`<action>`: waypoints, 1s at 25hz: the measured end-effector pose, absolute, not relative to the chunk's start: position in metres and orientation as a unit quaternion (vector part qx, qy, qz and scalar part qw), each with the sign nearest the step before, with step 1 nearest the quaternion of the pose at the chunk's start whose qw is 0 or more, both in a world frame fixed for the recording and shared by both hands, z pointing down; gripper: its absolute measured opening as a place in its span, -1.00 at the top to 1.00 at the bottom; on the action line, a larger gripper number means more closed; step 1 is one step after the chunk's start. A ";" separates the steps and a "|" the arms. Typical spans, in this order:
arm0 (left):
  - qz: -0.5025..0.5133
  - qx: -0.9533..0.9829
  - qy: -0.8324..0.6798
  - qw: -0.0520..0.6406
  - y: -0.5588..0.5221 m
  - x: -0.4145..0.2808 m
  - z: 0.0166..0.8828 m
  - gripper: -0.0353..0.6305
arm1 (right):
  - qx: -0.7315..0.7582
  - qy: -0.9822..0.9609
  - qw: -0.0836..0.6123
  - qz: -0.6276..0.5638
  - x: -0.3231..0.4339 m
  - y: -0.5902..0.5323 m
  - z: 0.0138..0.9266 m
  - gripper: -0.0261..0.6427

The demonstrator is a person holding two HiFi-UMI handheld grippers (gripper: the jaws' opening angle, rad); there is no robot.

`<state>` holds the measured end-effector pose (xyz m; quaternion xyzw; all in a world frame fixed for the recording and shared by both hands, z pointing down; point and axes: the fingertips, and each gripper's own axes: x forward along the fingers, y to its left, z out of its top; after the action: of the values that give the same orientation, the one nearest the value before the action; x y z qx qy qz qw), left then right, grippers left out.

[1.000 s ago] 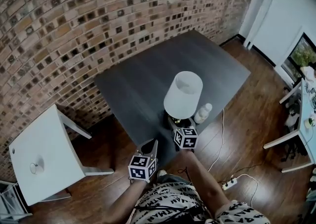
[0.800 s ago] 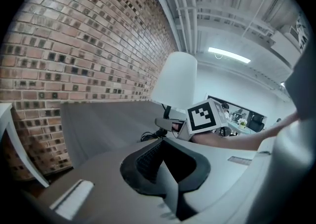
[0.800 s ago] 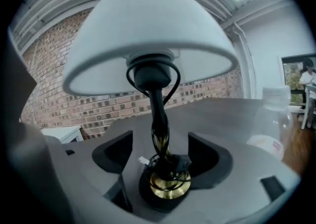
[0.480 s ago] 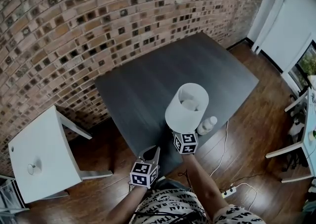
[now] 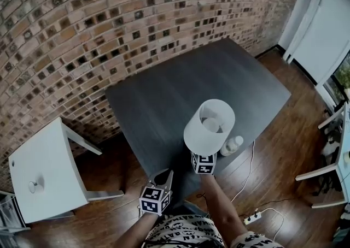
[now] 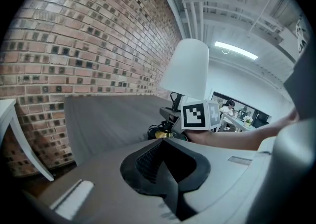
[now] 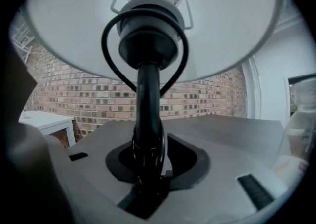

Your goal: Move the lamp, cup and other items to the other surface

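Indoors: dark table (image 5: pixel 164 99) by brick wall (image 5: pixel 82 34); right gripper (image 7: pixel 148 171) jaws, just closing, grasp lamp (image 5: pixel 209 124); left gripper (image 5: pixel 165 176) clenched, empty.

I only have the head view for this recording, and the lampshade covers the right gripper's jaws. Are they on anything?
Observer: Yes. The right gripper view shows the right gripper gripping the lamp by its black stem. The jaws have just been closing on it.
Operator: Is anything tangled up there?
Observer: A black cable loops around the socket under the shade.
Operator: And the left gripper?
Observer: In its own view the left gripper has its jaws together, with nothing between them.
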<state>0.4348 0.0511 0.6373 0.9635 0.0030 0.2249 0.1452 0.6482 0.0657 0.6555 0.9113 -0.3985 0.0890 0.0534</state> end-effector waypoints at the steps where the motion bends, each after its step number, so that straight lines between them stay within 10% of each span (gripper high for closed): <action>1: 0.226 0.963 0.000 0.146 0.048 0.434 0.639 0.89 | 0.912 -0.397 0.066 0.079 0.649 0.064 0.653 0.62; 5: 0.231 0.961 -0.012 0.153 0.043 0.425 0.645 0.89 | 0.903 -0.410 0.115 0.055 0.638 0.049 0.628 0.88; 25: 0.161 0.964 -0.122 0.171 -0.028 0.372 0.584 0.89 | 0.839 -0.521 0.128 0.087 0.532 -0.033 0.577 0.88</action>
<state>0.3716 -0.0282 0.5842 0.9643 -0.1220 0.1611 0.1714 0.5319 -0.0334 0.5772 0.8393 -0.5211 0.0874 0.1279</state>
